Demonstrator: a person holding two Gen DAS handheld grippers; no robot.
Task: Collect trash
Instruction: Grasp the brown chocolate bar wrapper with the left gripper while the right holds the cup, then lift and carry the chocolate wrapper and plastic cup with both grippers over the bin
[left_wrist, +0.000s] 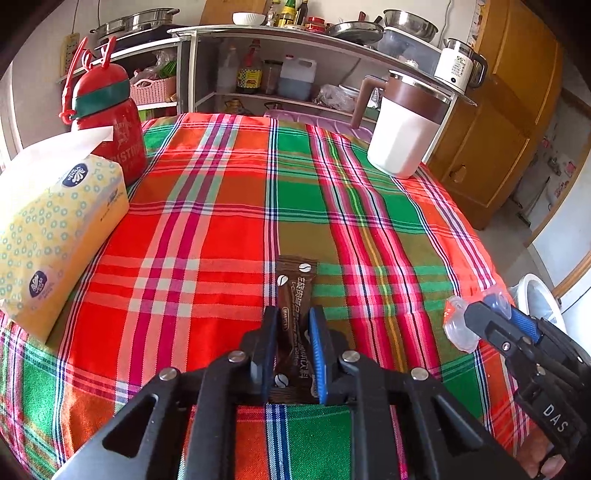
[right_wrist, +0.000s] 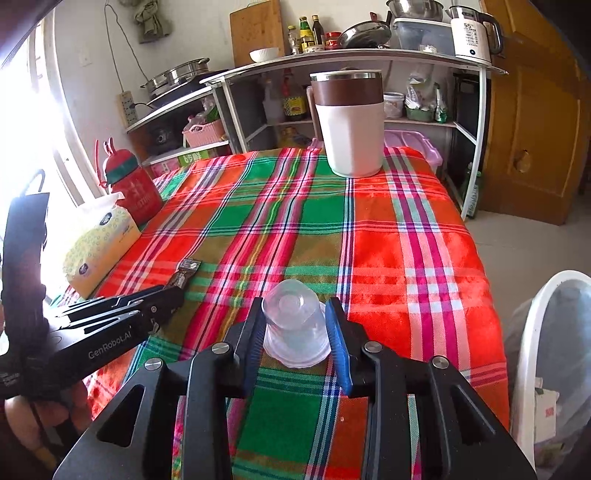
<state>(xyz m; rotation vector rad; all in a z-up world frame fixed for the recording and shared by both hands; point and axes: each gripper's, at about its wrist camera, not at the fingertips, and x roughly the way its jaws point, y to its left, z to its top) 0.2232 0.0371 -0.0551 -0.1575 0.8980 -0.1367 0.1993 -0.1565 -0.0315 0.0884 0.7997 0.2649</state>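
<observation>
Left wrist view: left tongs (left_wrist: 293, 325) clenched on a brown coffee sachet (left_wrist: 295, 291), which lies flat on the plaid cloth (left_wrist: 221, 206) of the bench; the far end of the sachet sticks out past the tips. Right wrist view: right tongs (right_wrist: 295, 325) straddle a clear plastic cup (right_wrist: 295, 328) lying upside down on the cloth, pads at or very near its sides; cannot tell if they press yet, so grip unconfirmed. White bin (right_wrist: 532, 332) with a liner stands off the bench's right edge, just beside the right tongs. Risks, as I judge them: the sachet is thin and flat, so the tongs may pinch the cloth with it and drag the cloth on lifting, which could disturb the white jug (right_wrist: 351, 122) at the far end. The cup is slick and tapered; a weak squeeze could let it pop out, and it sits near the right edge, so it could roll to the floor. Room: middle of the bench open; tissue pack (left_wrist: 55, 229) and red bottle (left_wrist: 110, 122) crowd the left side; the two tongs are near each other.
</observation>
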